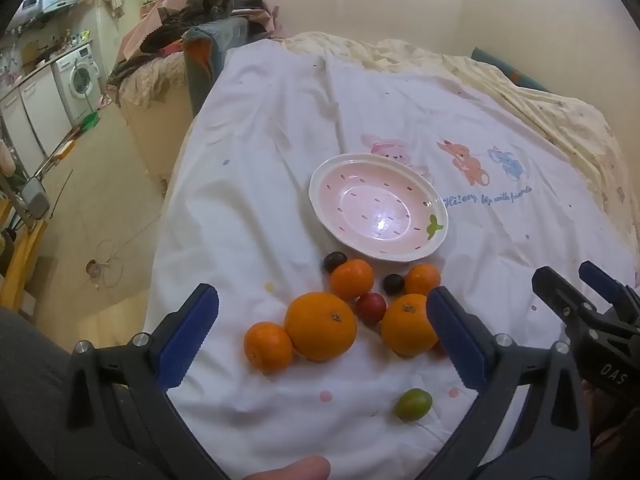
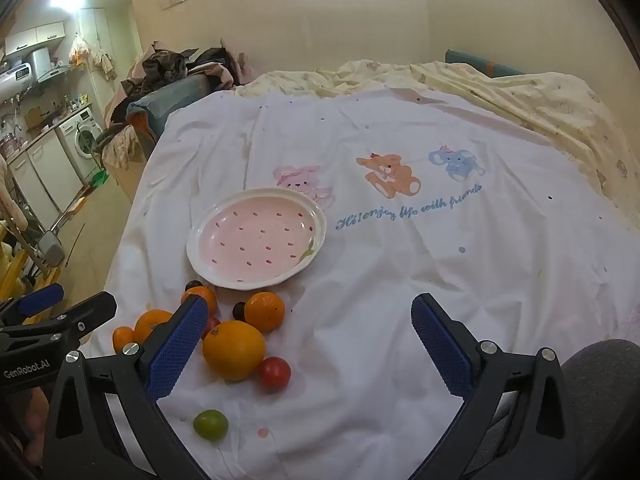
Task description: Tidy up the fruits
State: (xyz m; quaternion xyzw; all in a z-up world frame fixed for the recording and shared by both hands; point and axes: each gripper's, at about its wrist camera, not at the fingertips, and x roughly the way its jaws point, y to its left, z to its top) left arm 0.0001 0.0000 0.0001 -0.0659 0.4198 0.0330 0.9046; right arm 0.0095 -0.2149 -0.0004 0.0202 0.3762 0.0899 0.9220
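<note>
Both my left gripper (image 1: 322, 336) and right gripper (image 2: 310, 344) hang spread wide, empty. The fruits (image 1: 320, 326) cluster just before the pink plate (image 1: 320, 184); I should straddle one orange squarely before squeezing gently.

Left tool (image 1: 322, 330) wide open above oranges (image 1: 320, 326); pink plate (image 1: 378, 207) empty beyond; green fruit (image 1: 414, 404) apart, nearer.

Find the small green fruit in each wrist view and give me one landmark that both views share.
Left wrist view: the green fruit lies low and right of centre on the white sheet, nearer the camera than the oranges.
Right wrist view: the green fruit lies low and left of centre, below the red fruit.
Shared landmark: the empty pink plate, beyond the fruit cluster in both.
</note>
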